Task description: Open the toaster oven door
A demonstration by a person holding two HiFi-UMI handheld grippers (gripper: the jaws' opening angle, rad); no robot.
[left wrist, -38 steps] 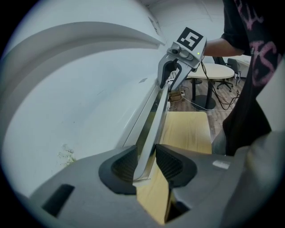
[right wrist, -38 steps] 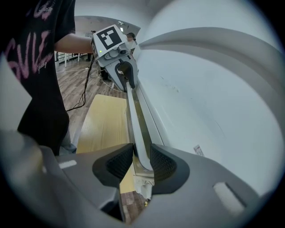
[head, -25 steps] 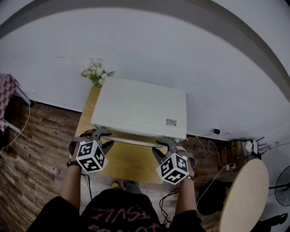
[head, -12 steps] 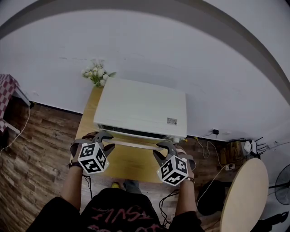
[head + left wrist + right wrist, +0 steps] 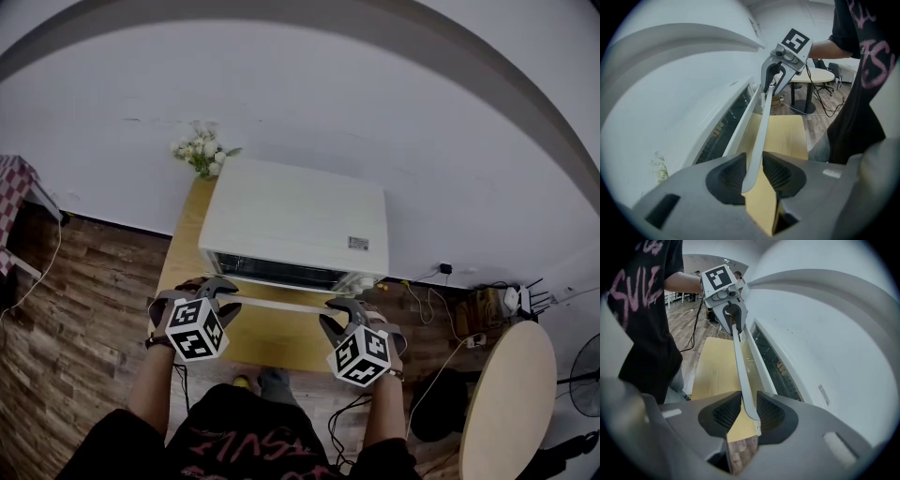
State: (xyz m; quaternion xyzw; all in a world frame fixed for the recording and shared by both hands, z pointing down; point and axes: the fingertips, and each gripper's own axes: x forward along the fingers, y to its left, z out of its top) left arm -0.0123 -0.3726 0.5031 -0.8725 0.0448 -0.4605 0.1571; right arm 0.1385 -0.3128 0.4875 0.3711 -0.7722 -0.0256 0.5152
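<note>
A white toaster oven (image 5: 295, 220) stands on a wooden table (image 5: 272, 339). Its door is tipped partly open toward me, and a dark gap (image 5: 277, 272) shows under the top. The door's long white handle bar (image 5: 277, 302) runs between both grippers. My left gripper (image 5: 217, 287) grips the bar's left end; its jaws are closing, and the bar (image 5: 761, 122) lies between the pads (image 5: 727, 174) of the left gripper (image 5: 752, 174). My right gripper (image 5: 345, 307) holds the right end, with the bar (image 5: 742, 376) pinched in the right gripper (image 5: 749, 411).
A small bunch of white flowers (image 5: 202, 155) stands at the table's back left corner by the wall. A round table (image 5: 506, 403) and cables (image 5: 441, 300) are at the right, over wood flooring. The person's legs are close to the table's front edge.
The handle bar and both grippers have come toward me and slightly down. The door has swung open from the oven front, exposing the dark opening.
</note>
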